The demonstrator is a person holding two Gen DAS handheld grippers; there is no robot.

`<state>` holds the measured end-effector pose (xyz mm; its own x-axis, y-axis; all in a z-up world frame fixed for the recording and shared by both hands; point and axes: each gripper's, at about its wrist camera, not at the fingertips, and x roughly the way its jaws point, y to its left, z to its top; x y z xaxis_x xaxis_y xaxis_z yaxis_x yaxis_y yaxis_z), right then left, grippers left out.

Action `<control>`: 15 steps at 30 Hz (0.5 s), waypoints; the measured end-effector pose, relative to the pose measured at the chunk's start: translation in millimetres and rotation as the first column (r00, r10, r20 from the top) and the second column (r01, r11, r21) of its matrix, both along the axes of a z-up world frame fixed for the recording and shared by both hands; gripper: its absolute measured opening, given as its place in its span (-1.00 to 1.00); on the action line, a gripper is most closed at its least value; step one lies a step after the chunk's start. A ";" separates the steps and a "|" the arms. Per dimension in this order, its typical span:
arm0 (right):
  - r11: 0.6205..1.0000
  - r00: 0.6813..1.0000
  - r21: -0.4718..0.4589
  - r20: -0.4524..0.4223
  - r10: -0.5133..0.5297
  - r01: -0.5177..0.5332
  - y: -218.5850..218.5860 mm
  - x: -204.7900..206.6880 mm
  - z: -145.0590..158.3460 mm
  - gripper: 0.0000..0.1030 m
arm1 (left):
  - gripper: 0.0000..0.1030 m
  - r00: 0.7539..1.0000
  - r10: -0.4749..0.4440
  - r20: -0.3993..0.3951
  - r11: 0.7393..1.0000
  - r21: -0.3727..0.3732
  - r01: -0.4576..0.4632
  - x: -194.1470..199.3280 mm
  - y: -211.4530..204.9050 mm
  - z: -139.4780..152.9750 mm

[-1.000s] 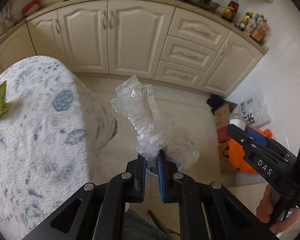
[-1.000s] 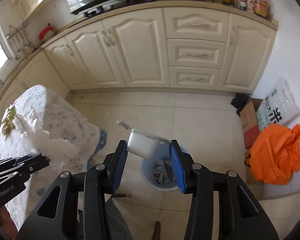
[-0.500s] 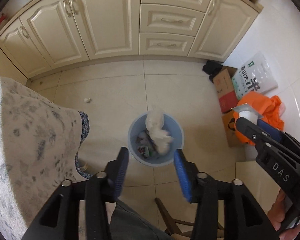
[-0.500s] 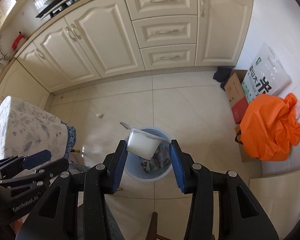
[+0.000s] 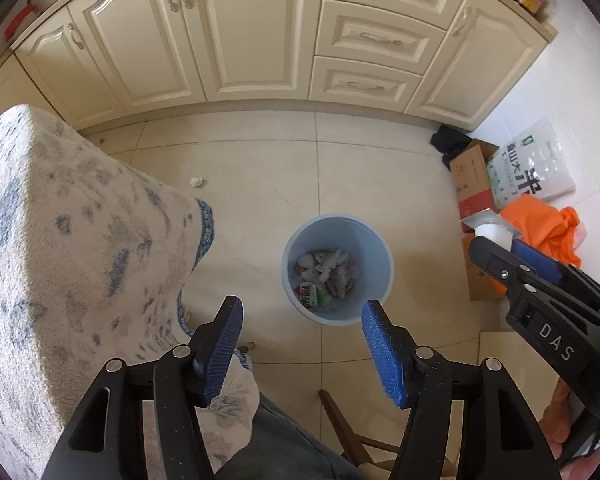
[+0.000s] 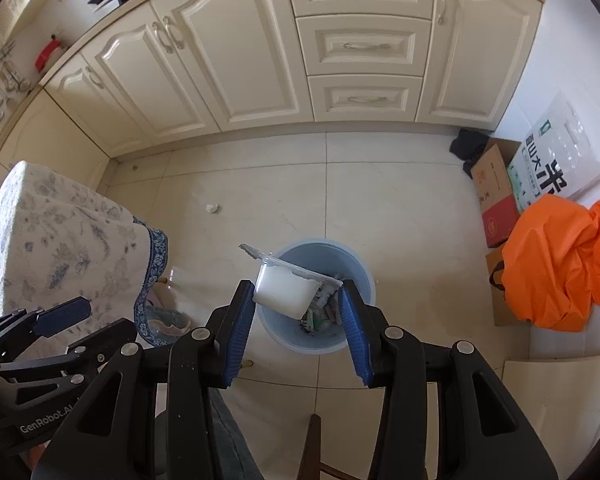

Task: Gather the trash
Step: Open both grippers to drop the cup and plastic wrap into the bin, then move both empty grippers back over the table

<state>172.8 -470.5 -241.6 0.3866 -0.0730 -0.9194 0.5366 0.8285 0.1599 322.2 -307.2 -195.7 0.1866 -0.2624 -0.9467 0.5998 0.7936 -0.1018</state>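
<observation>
A light blue trash bin (image 5: 374, 252) stands on the tiled floor with several pieces of trash inside; it also shows in the right wrist view (image 6: 360, 268). My left gripper (image 5: 302, 338) is open and empty above the bin's near side. My right gripper (image 6: 296, 312) is shut on a white plastic cup (image 6: 284, 290) with a peeled foil lid, held over the bin's near left rim. That cup (image 5: 494, 232) and the right gripper (image 5: 500, 250) show at the right of the left wrist view.
A table with a blue-patterned cloth (image 5: 60, 248) is at the left. Cream cabinets (image 5: 260, 32) line the far wall. A cardboard box (image 6: 496, 192), a white sack (image 6: 556, 164) and an orange bag (image 6: 556, 264) sit at the right. A small white scrap (image 6: 212, 208) lies on the floor.
My left gripper opened and let go of the clear plastic wrap, which dropped toward the bin and no longer shows. Both grippers swung from the table to over the bin. The right one kept the cup.
</observation>
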 end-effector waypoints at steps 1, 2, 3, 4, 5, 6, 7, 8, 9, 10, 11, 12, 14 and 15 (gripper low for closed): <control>1.000 1.000 -0.005 -0.003 0.001 -0.001 2.1 2.0 0.6 -0.13 | 0.12 1.000 0.003 -0.006 1.000 -0.005 -0.003 -2.2 3.0 0.9; 1.000 1.000 -0.006 -0.011 0.000 0.000 3.6 4.0 0.7 -0.04 | 0.12 1.000 0.004 -0.013 1.000 -0.009 -0.004 -0.5 5.2 1.3; 1.000 1.000 -0.002 -0.019 -0.002 0.002 4.9 5.8 0.6 0.04 | 0.12 1.000 0.004 -0.016 1.000 -0.011 -0.004 0.3 7.3 0.7; 1.000 1.000 0.003 -0.021 -0.003 0.003 5.0 6.9 0.7 0.30 | 0.12 1.000 0.004 -0.017 1.000 -0.013 -0.004 0.9 10.4 1.4; 1.000 1.000 0.005 -0.017 -0.008 0.008 4.7 6.9 1.2 0.43 | 0.12 1.000 0.004 -0.016 1.000 -0.014 -0.005 1.5 11.9 1.6; 1.000 1.000 -0.002 -0.010 -0.011 0.011 5.6 6.4 2.6 0.43 | 0.13 1.000 0.005 -0.016 1.000 -0.016 -0.005 2.0 12.4 1.5; 1.000 1.000 -0.017 -0.012 -0.010 0.010 6.9 6.5 3.8 0.43 | 0.14 1.000 0.007 -0.017 1.000 -0.018 -0.007 2.9 16.6 1.6; 0.999 1.000 -0.031 -0.016 -0.008 0.008 8.8 6.8 4.9 0.43 | 0.14 1.000 0.010 -0.019 1.000 -0.020 -0.011 3.9 19.2 1.3; 0.999 1.000 -0.042 -0.019 -0.006 0.005 10.6 6.7 5.6 0.43 | 0.14 1.000 0.015 -0.022 1.000 -0.021 -0.015 5.0 21.6 0.9; 0.999 1.000 -0.044 -0.022 -0.003 0.002 11.9 6.7 5.9 0.43 | 0.14 1.000 0.019 -0.024 1.000 -0.021 -0.019 6.2 24.8 1.4; 0.999 1.000 -0.044 -0.024 0.002 -0.003 12.9 6.4 6.3 0.43 | 0.14 0.999 0.023 -0.027 0.999 -0.022 -0.024 7.1 26.2 1.6; 0.999 1.000 -0.044 -0.025 0.005 -0.006 13.8 5.7 6.9 0.43 | 0.14 0.999 0.027 -0.029 0.999 -0.024 -0.028 7.8 27.2 1.2; 0.999 1.000 -0.053 -0.030 0.004 -0.006 14.3 3.8 8.9 0.43 | 0.14 0.999 0.031 -0.035 0.999 -0.030 -0.032 8.0 32.0 2.7; 0.998 1.000 -0.060 -0.031 0.004 -0.006 15.2 2.2 10.2 0.43 | 0.14 0.999 0.032 -0.038 0.999 -0.034 -0.033 8.3 33.6 2.6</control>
